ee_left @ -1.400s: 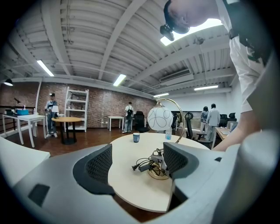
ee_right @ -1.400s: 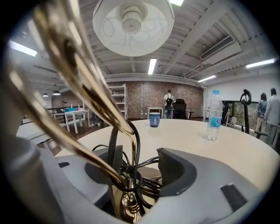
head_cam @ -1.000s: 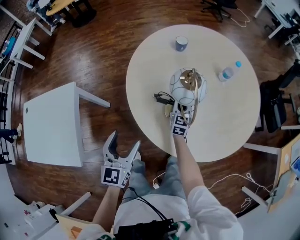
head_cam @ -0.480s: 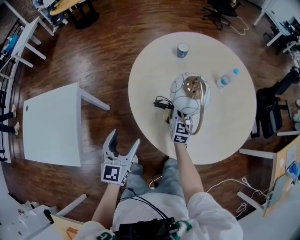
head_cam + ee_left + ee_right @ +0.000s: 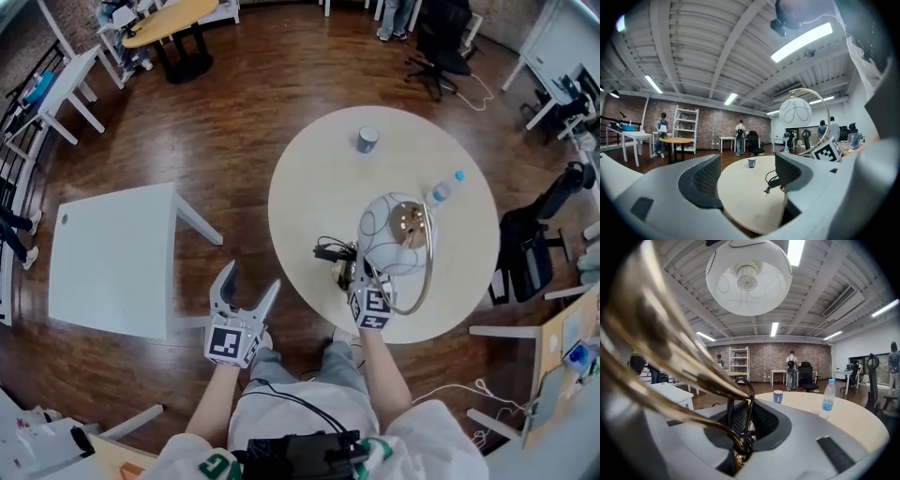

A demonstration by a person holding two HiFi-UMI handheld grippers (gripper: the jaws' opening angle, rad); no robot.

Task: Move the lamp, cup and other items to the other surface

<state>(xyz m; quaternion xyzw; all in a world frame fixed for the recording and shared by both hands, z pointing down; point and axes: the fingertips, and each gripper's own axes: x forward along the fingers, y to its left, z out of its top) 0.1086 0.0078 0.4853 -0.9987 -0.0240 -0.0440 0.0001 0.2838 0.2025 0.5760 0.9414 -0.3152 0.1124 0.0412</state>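
Note:
The lamp (image 5: 396, 240) has a white globe shade and a curved brass stem. My right gripper (image 5: 352, 276) is shut on the stem near its foot and holds the lamp above the round table (image 5: 300, 192). In the right gripper view the brass stem (image 5: 670, 345) and black cord run between the jaws of the right gripper (image 5: 740, 430), with the shade (image 5: 748, 278) overhead. The lamp's plug (image 5: 326, 251) trails to the left. A blue cup (image 5: 367, 139) and a water bottle (image 5: 442, 191) stand on the table. My left gripper (image 5: 249, 279) hangs open and holds nothing, off the table's near left edge.
A white square table (image 5: 112, 258) stands to the left across the wooden floor. A black chair (image 5: 525, 253) sits at the round table's right, and a white cable (image 5: 469, 389) lies on the floor. People and desks are far off by the brick wall (image 5: 717, 131).
My right gripper has lifted the lamp off the round table, toward the table's near edge. The left gripper rose a little and stayed open.

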